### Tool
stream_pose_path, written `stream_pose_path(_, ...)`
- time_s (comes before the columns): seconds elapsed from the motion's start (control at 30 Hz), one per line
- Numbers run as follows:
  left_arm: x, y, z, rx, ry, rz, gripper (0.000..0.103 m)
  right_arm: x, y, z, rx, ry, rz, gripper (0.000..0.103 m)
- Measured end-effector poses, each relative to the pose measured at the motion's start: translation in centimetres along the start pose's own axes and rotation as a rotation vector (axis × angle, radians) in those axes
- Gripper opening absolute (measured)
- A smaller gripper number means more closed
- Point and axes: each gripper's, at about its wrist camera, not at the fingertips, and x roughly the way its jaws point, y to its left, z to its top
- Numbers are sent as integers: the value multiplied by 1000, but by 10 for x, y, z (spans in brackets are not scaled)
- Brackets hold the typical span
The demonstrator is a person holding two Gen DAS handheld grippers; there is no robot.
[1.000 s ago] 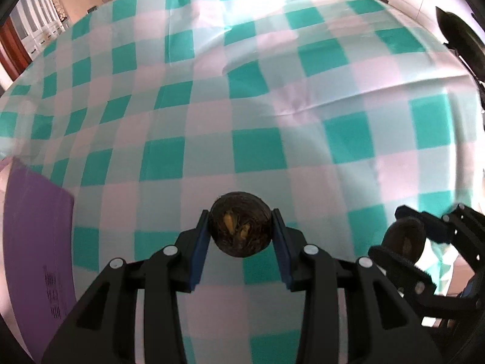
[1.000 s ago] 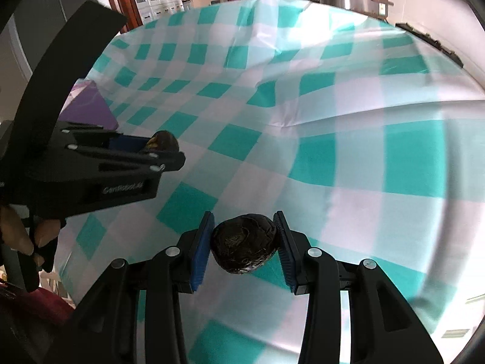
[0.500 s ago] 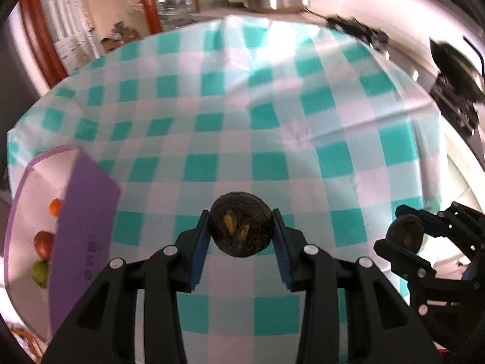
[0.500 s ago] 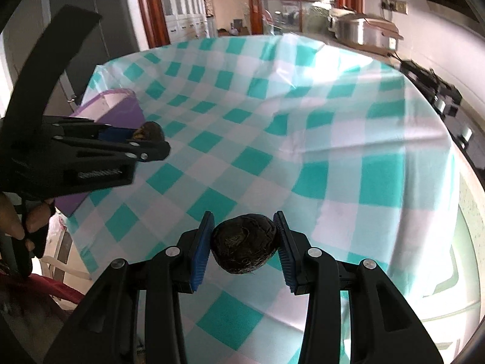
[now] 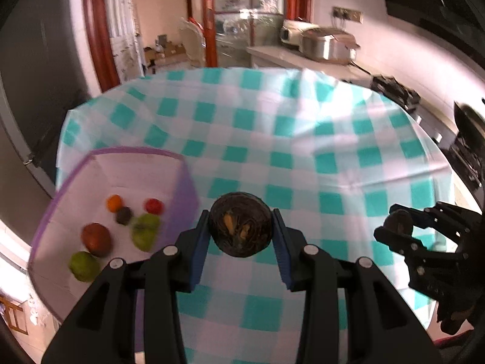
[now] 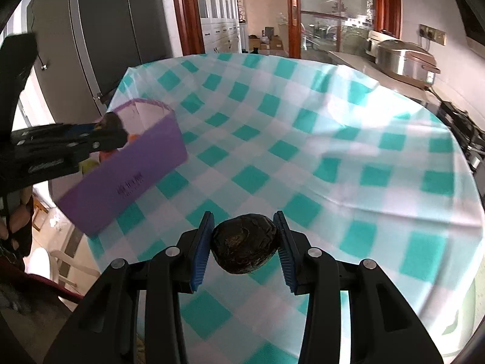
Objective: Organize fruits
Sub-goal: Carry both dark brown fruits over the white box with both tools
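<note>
1. Two grippers are held level above the checked worktop (image 6: 348, 139), each clamped on its own fruit.
2. Left gripper (image 5: 241, 236) pinches a dark round fruit (image 5: 241, 224) with orange flecks between its blue pads, up in the air just right of the purple box (image 6: 127, 170).
3. Right gripper (image 6: 245, 241) squeezes a dark wrinkled fruit (image 6: 245, 244) the same way, raised over the cloth nearer the worktop's front edge.
4. Inside the box lie an orange fruit (image 5: 114, 202), a red one (image 5: 153, 205), a small dark one (image 5: 123, 214), two green ones (image 5: 145, 232) and a reddish-brown one (image 5: 96, 239).
5. From the right wrist view, the left gripper reaches in horizontally from the left, its tip above the box's rim.
</note>
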Motion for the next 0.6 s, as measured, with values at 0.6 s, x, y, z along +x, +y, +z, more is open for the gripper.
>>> stream_pose_path(0.6,17,210,-31,-219,147,75,40,99,146,113,-86,47,218,40)
